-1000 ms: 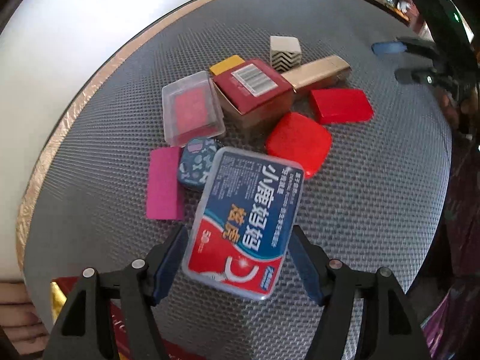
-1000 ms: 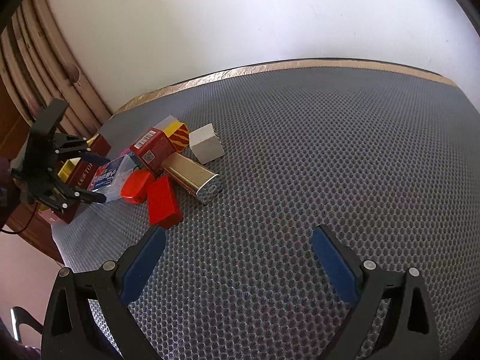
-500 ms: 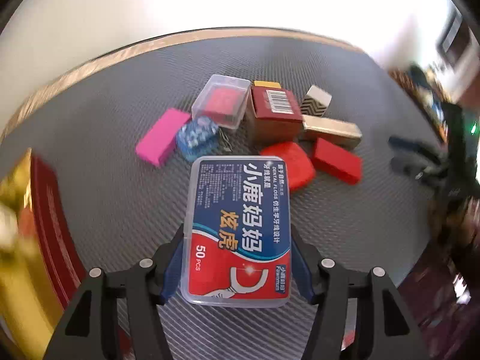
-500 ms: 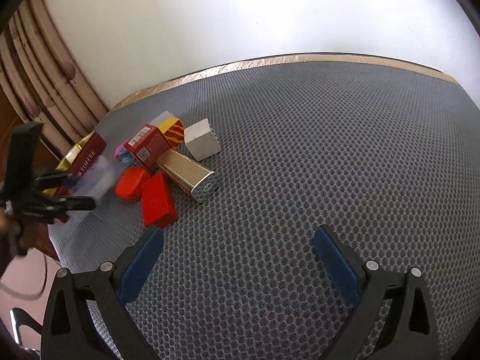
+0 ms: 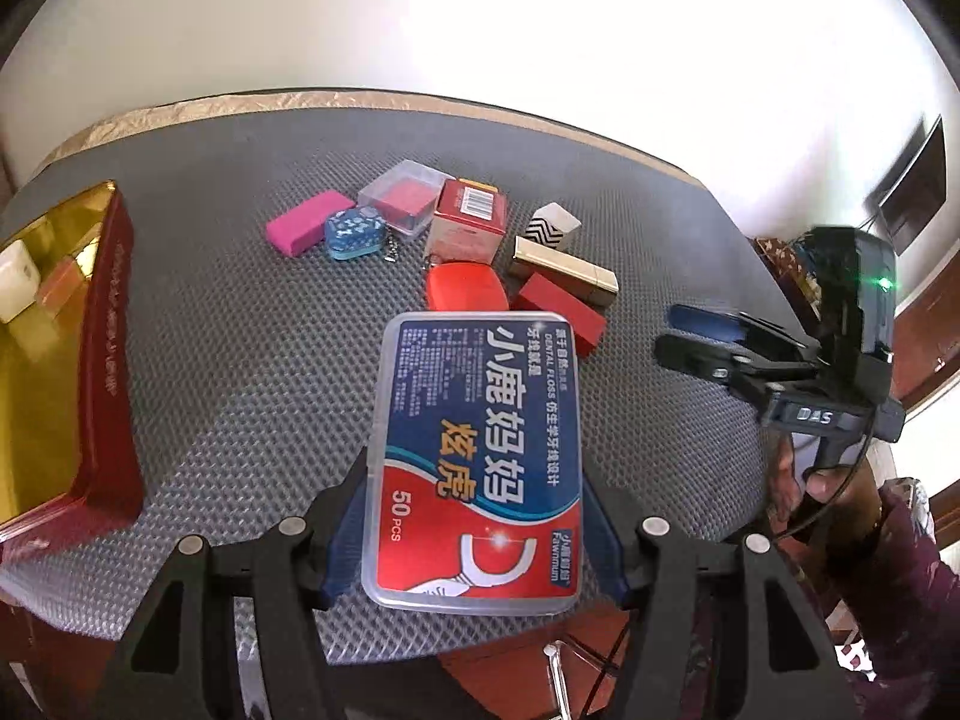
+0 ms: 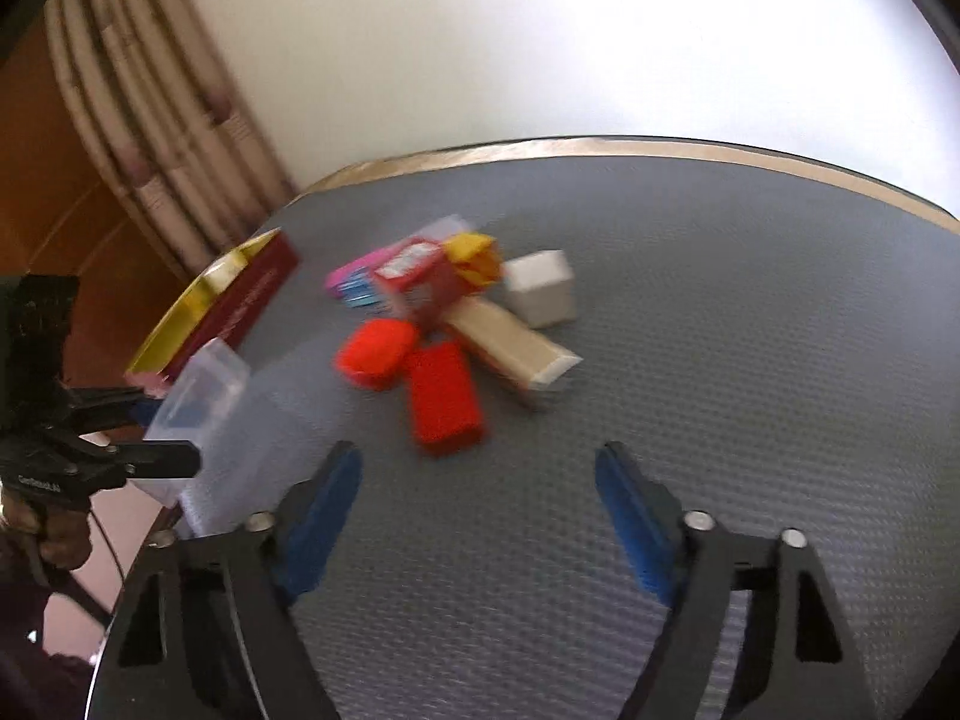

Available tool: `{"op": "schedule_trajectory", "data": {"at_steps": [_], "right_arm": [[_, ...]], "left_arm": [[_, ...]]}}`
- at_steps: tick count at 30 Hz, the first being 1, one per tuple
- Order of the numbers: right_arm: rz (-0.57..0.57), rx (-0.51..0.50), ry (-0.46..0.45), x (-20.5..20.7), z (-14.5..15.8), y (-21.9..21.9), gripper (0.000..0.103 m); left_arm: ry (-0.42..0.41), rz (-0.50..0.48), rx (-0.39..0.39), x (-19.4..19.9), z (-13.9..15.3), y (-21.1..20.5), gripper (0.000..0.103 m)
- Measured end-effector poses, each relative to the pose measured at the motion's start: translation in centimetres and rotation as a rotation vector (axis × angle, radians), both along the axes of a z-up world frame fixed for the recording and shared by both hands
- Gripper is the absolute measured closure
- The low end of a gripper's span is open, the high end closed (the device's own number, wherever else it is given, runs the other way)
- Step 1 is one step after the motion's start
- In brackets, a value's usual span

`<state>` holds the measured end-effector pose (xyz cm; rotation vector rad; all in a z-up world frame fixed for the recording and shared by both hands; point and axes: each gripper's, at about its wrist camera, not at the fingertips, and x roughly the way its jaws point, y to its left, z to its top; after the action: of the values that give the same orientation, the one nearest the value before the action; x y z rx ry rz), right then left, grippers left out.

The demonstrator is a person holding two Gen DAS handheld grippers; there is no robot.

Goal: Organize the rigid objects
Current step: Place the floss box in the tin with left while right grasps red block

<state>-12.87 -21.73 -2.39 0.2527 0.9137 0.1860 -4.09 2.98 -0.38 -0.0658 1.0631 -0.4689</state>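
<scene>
The left gripper is clamping a clear plastic dental floss box by its long sides, blue pads pressing on both edges, and is carrying it label-up above the grey honeycomb-textured mat. To its left, a red tray with a gold lining is sitting at the mat's edge with a few small items already lying inside. Farther back, the remaining objects are lying in a loose cluster: a pink block, a blue patterned pouch, a clear case with red contents, a red carton with a barcode, a zigzag-patterned cube, a gold bar-shaped box, a rounded red case and a red block. The right gripper is hanging over bare mat just short of that cluster, its jaws closing with nothing between them.
</scene>
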Motion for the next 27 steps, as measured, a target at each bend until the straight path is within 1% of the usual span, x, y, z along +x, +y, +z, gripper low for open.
{"op": "schedule_trajectory", "data": {"at_steps": [3,7,10,11,12,14,16,17,18,19,21,22,26,27], "right_arm": [[0.056,-0.012,0.022,1.7,-0.3,1.7,0.044],[0.078,-0.055,0.062,4.0,-1.2,2.7,0.046],[0.091,-0.089,0.101,5.6,-2.2,3.1,0.049],[0.097,-0.1,0.116,5.8,-2.5,3.0,0.051],[0.103,-0.128,0.143,6.4,-3.1,3.4,0.059],[0.109,-0.168,0.146,7.0,-3.2,4.0,0.066],[0.112,-0.197,0.158,7.3,-3.3,4.5,0.073],[0.113,-0.211,0.155,7.3,-3.3,4.6,0.073],[0.112,-0.226,0.146,7.2,-3.4,4.8,0.074],[0.109,-0.239,0.136,7.1,-3.5,5.0,0.074],[0.097,-0.263,0.109,6.6,-3.8,5.4,0.074],[0.089,-0.261,0.098,6.4,-3.8,5.3,0.074],[0.065,-0.233,0.05,5.5,-4.1,4.9,0.074],[0.063,-0.236,0.046,5.5,-4.1,4.8,0.074]], "left_arm": [[-0.027,0.013,0.013,-1.2,1.2,0.3,0.04],[-0.048,0.031,0.01,-2.3,2.6,1.7,0.04],[-0.051,0.047,0.001,-2.4,3.3,2.6,0.04],[-0.05,0.056,-0.013,-2.4,3.6,3.1,0.04],[-0.048,0.064,-0.023,-2.5,3.9,3.6,0.04],[-0.045,0.091,-0.041,-2.6,4.5,4.9,0.04],[-0.042,0.139,-0.057,-2.6,5.2,6.7,0.04],[-0.04,0.155,-0.059,-2.3,5.0,7.2,0.04],[-0.04,0.194,-0.061,-2.2,5.4,8.5,0.04],[-0.047,0.227,-0.057,-2.3,5.7,9.7,0.04],[-0.061,0.294,-0.012,-2.0,6.0,11.6,0.04],[-0.062,0.334,0.022,-1.6,6.0,12.9,0.04],[-0.043,0.425,0.071,0.5,5.5,17.2,0.04],[-0.035,0.449,0.098,1.6,5.1,18.5,0.04]]}}
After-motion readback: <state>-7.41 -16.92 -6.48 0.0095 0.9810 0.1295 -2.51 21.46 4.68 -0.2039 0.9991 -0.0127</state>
